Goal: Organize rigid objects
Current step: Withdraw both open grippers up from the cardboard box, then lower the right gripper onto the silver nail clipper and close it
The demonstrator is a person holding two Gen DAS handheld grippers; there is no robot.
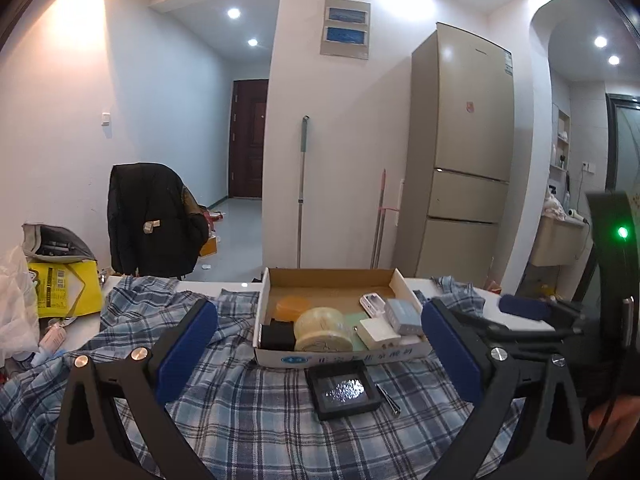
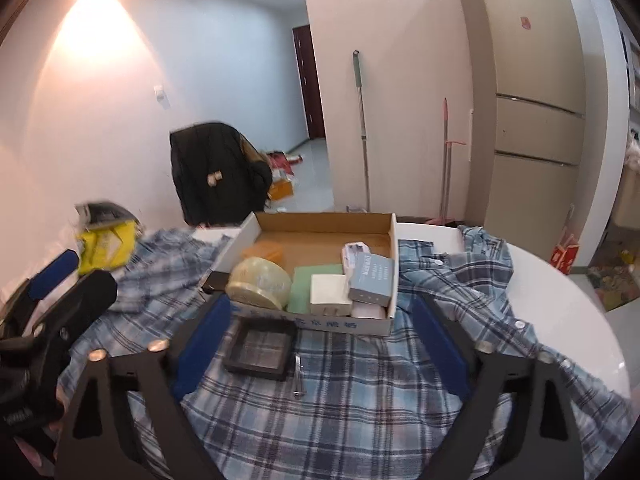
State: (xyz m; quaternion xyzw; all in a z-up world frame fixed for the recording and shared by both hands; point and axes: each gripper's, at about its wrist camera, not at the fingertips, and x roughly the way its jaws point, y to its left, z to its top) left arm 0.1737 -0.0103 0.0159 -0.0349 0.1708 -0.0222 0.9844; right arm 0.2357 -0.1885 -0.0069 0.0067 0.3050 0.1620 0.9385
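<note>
An open cardboard box (image 1: 344,356) (image 2: 320,322) stands on a plaid cloth. It holds a tape roll (image 1: 322,328) (image 2: 260,280), a white box (image 1: 376,334) (image 2: 330,298), a blue-grey box (image 1: 404,314) (image 2: 372,276) and other small items. In front of the box lie a black square frame case (image 1: 344,388) (image 2: 260,348) and a thin metal tool (image 1: 388,398) (image 2: 298,378). My left gripper (image 1: 319,312) is open above the cloth, facing the box. My right gripper (image 2: 320,306) is open beside it, with the case low between its fingers and untouched.
The plaid cloth (image 1: 240,400) (image 2: 360,400) covers part of a white round table (image 2: 560,280). A yellow bag (image 1: 64,288) and plastic clutter sit at the left. A chair with a black jacket (image 1: 152,220) and a fridge (image 1: 460,152) stand beyond.
</note>
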